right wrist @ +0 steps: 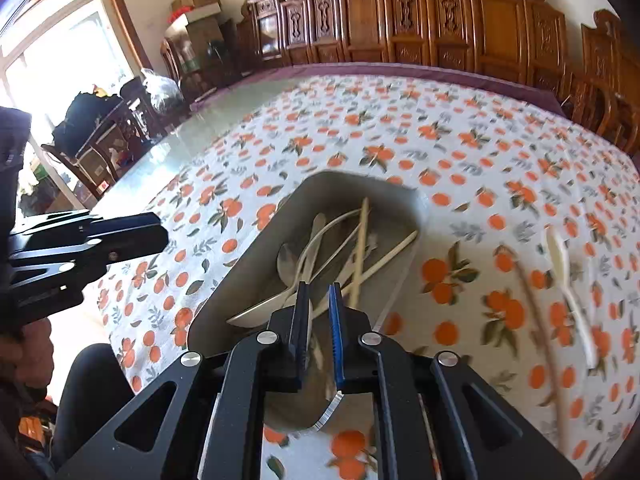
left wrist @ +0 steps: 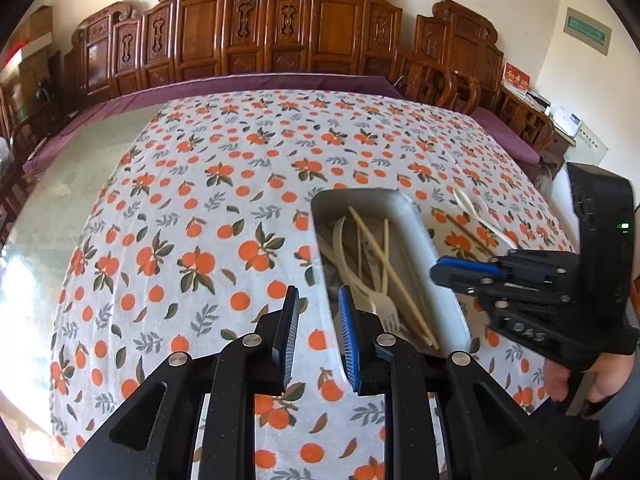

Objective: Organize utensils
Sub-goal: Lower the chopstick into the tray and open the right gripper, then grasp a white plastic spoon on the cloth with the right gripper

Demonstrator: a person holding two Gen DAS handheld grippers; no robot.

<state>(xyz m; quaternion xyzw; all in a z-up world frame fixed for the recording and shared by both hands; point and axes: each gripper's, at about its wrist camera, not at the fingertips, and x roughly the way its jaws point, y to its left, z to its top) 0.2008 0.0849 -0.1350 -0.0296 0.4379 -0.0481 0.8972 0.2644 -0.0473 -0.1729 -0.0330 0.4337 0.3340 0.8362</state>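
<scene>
A silver rectangular tray [left wrist: 425,236] [right wrist: 244,268] lies on the orange-print tablecloth. It holds wooden chopsticks [left wrist: 390,268] [right wrist: 362,240], white plastic forks [left wrist: 380,304] and spoons [right wrist: 256,312]. Right of the tray, a white plastic spoon [left wrist: 480,218] [right wrist: 566,276] and a chopstick [left wrist: 468,234] [right wrist: 534,312] rest on the cloth. My right gripper [right wrist: 318,286] [left wrist: 436,270] hangs over the tray's near end with a narrow gap between its pads, gripping nothing I can see. Just left of the tray, my left gripper [left wrist: 319,296] [right wrist: 162,236] hovers over the cloth, slightly open and empty.
Carved wooden chairs [left wrist: 280,32] line the table's far side. A bare glass tabletop [left wrist: 80,168] runs along the left beyond the cloth, with a purple runner at the far edge. A person's hand [left wrist: 600,380] grips the right handle. Cluttered chairs and boxes [right wrist: 100,128] stand by the window.
</scene>
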